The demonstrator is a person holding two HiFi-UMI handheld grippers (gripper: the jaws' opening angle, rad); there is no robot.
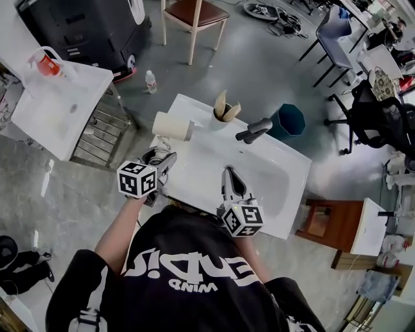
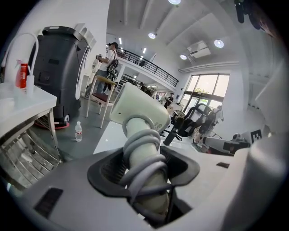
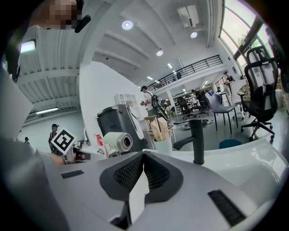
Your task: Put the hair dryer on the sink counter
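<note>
A cream hair dryer [image 1: 172, 126] with its grey cord wound round the handle hangs over the left end of the white sink counter [image 1: 194, 170]. My left gripper [image 1: 162, 159] is shut on that handle. In the left gripper view the dryer [image 2: 141, 108] rises from between the jaws of this gripper [image 2: 145, 168], barrel pointing left. My right gripper [image 1: 228, 174] hovers over the counter's front edge by the basin, jaws shut, nothing clearly held. In the right gripper view its jaws [image 3: 143, 157] meet in a line, and the dryer [image 3: 116, 141] shows at the left.
A black faucet [image 1: 254, 130] stands at the back of the basin [image 1: 269, 175]. A cup of brushes [image 1: 224, 111] sits at the counter's back edge. A teal bin [image 1: 289, 120] and a wooden chair [image 1: 194, 16] stand beyond; a white table [image 1: 61, 107] lies to the left.
</note>
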